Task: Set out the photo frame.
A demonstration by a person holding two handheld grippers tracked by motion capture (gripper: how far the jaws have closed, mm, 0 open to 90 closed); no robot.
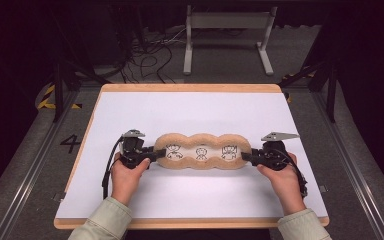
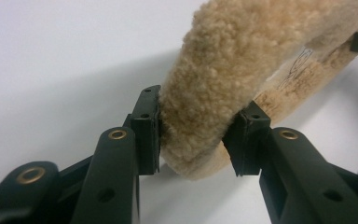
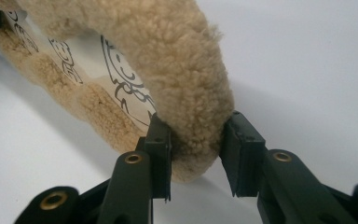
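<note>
Sleeves of pale green cloth enter at six o'clock in the high view, each hand carrying a black, hard-edged tool. Between them lies the fleece mat [image 1: 202, 151], a long three-lobed pad with a thick, curly tan pile rim and a smooth white middle printed with three black line drawings. It sits at the centre of the white board [image 1: 195, 110], its long axis running from nine to three o'clock. At nine, the left gripper [image 1: 155, 153] is clamped on the mat's plush end; at three, the right gripper [image 1: 245, 158] pinches the opposite rim. A light wooden edge [image 1: 190, 88] frames the matte board.
</note>
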